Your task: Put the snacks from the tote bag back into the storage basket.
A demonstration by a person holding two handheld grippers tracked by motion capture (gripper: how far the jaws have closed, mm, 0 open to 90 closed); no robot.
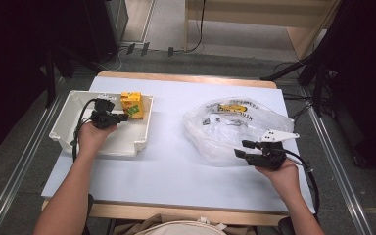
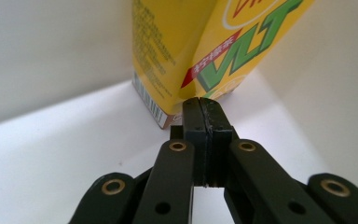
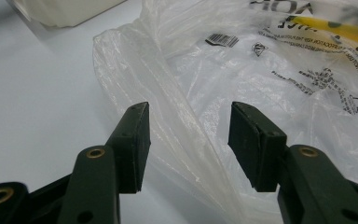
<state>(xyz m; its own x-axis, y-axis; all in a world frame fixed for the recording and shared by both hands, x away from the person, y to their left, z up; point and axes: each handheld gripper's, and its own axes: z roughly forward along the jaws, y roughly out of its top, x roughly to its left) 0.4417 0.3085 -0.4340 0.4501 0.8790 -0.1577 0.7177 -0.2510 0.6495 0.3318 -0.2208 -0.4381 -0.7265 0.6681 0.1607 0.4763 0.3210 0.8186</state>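
Two grippers work at a pale blue-white counter [image 1: 166, 161] with a light wooden edge. Inside the white plastic bin [image 1: 66, 115] at the counter's left, the left gripper [image 1: 123, 117] has its jaws pressed flat together with nothing between them, their tips just short of a yellow drink carton [image 1: 131, 104]. The carton is a glossy, sharp-cornered cardboard box with green and red lettering and a barcode down one side; it stands upright against the bin's far wall, near the right corner. The bin is smooth, matte and rectangular, with a flared rim.

At the right lies a thin, crinkled, translucent plastic bag [image 1: 225, 132], printed with black text, a barcode and a yellow band. The right gripper [image 1: 242, 148] holds its ribbed black jaws fairly wide; a fold of the bag's edge lies between them, not pinched.

Around the counter are grey floor, cables, dark drapes and a wooden frame beyond. The bag's printing is too blurred to read, and the carton's top is cut off in the left gripper view.
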